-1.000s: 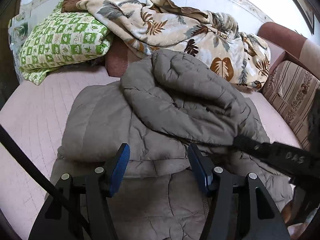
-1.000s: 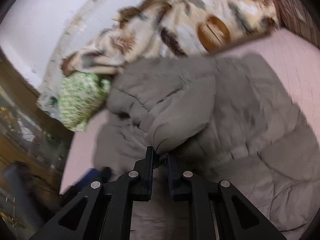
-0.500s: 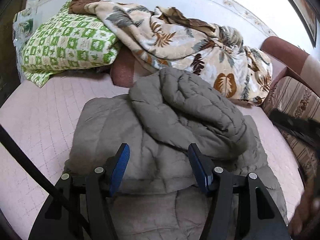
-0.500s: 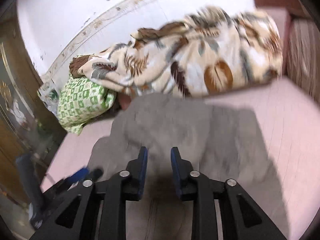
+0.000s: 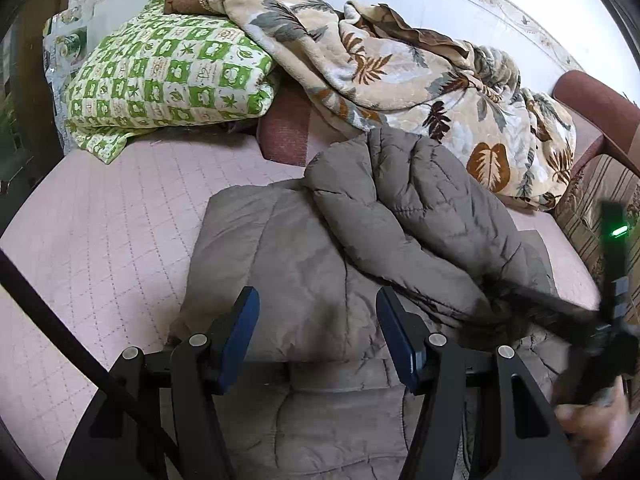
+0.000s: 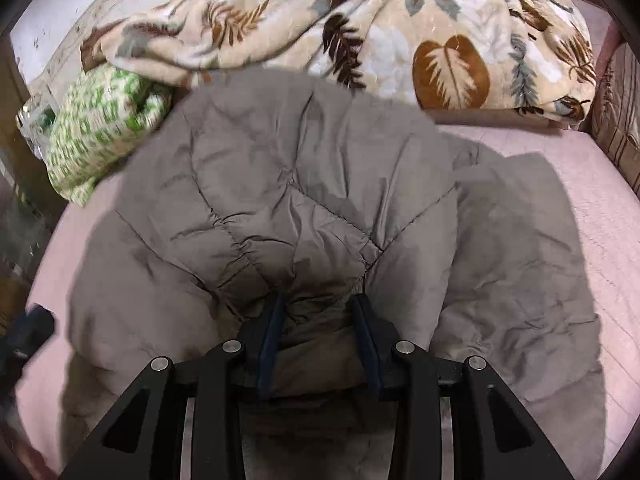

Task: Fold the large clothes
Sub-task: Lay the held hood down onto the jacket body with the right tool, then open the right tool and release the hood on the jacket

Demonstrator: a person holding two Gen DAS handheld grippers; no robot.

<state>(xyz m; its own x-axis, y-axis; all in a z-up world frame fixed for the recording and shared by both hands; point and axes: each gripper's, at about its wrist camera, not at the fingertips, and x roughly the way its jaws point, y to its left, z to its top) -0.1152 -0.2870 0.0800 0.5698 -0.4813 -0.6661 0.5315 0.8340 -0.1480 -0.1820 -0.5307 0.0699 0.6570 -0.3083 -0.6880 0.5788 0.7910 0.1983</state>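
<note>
jacket (image 5: 320, 264): grey-brown puffer, lying on the pink bed (image 5: 100, 232), approx in the middle. One part's flopped over the top of the body, running diagonally from near the blanket down toward the right edge in the left cam.
left claw (image 5: 318, 320): spread wide, nothing between the blue pads (image 5: 240, 320), hovering over the near part of the jacket. Can't tell if it's touching the fabric tbh.
right claw (image 6: 318, 320): partly spread w/ a bunched fold of jacket sitting between the pads (image 6: 272, 332). Fabric fills the gap but can't say for sure it's actually pinched. In the left cam it's just a dark blur at the right edge, small green light on it.
blanket (image 5: 400, 72): leaf print, beige/brown, heaped along the wall behind the jacket, jacket's far edge right up against it.
pillow (image 5: 168, 76): green/white checks, far left corner, blanket draped over its top edge, well apart from the jacket.
bed: pink quilted cover, bare to the left of the jacket.
</note>
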